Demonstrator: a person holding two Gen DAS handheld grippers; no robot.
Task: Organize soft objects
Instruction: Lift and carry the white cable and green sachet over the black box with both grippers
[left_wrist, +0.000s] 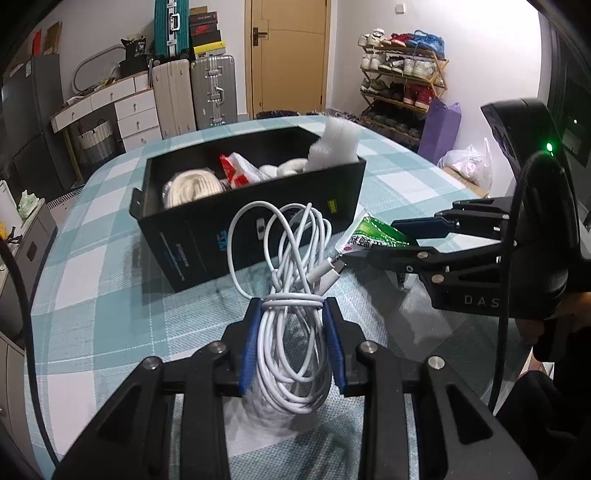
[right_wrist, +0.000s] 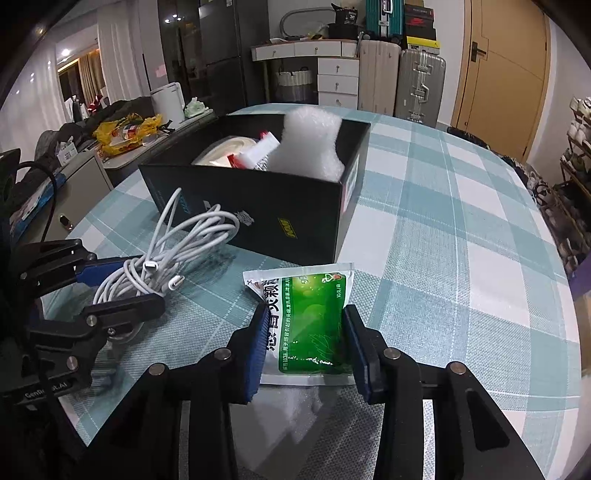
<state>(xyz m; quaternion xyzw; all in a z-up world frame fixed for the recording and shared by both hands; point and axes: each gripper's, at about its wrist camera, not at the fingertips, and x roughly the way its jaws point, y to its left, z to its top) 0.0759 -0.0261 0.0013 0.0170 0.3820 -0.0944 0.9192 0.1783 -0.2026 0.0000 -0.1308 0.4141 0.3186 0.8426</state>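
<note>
My left gripper (left_wrist: 293, 308) is shut on a coiled white cable (left_wrist: 291, 258) and holds it above the table, just in front of the black box (left_wrist: 251, 225). The cable also shows in the right wrist view (right_wrist: 166, 254). My right gripper (right_wrist: 304, 317) is shut on a green and white packet (right_wrist: 310, 317), held near the box's near corner (right_wrist: 280, 214). The packet also shows in the left wrist view (left_wrist: 373, 238). The box holds a white rope coil (left_wrist: 192, 188), a red and white bag (left_wrist: 236, 168) and white foam wrap (left_wrist: 332, 146).
The table has a teal and white checked cloth (right_wrist: 443, 240). White foam wrap (right_wrist: 295, 406) lies on the table below my right gripper. Suitcases (left_wrist: 207, 92), drawers and a shoe rack (left_wrist: 402, 81) stand beyond the table.
</note>
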